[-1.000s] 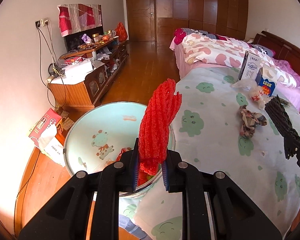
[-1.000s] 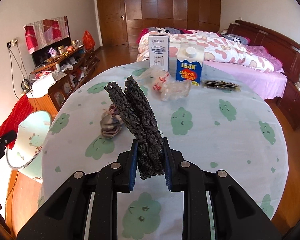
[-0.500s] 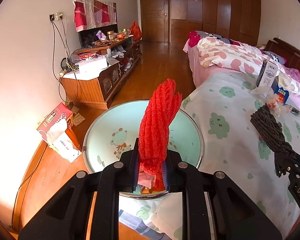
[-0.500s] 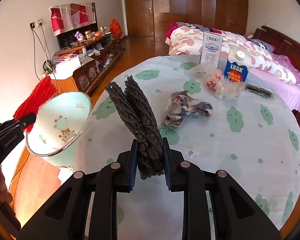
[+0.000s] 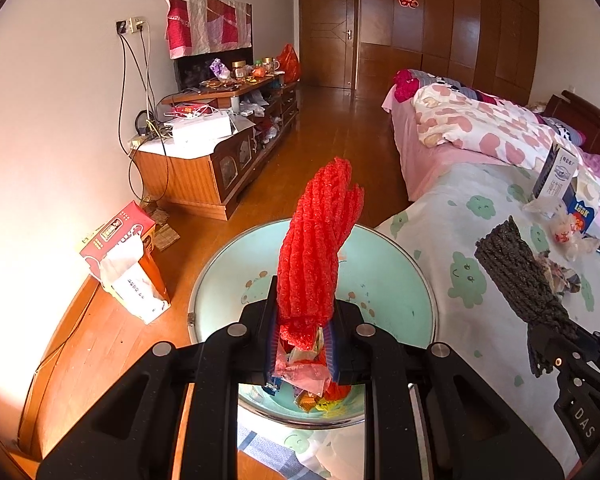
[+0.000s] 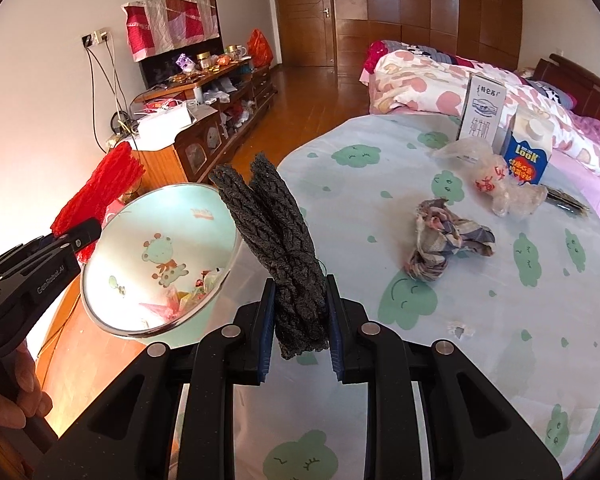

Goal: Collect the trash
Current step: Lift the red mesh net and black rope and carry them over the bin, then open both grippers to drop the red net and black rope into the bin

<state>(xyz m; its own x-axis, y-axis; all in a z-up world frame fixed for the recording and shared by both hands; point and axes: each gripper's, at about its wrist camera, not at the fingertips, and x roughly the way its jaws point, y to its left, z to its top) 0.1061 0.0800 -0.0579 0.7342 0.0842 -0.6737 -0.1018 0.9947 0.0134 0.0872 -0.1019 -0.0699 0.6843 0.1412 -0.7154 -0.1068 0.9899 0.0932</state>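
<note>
Both grippers have swung toward the basin (image 5: pixel 380 264), left (image 5: pixel 302 344) clamping red bundle (image 5: pixel 316 248), right (image 6: pixel 300 312) clamping black bundle (image 6: pixel 276 240).

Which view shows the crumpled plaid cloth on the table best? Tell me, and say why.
The right wrist view: the crumpled plaid cloth lies in full sight on the tablecloth, folds and pattern clear. In the left wrist view only a small edge peeks out behind the dark braided bundle.

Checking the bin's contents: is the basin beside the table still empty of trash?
No. In the right wrist view, colourful wrappers lie inside the basin.
</note>
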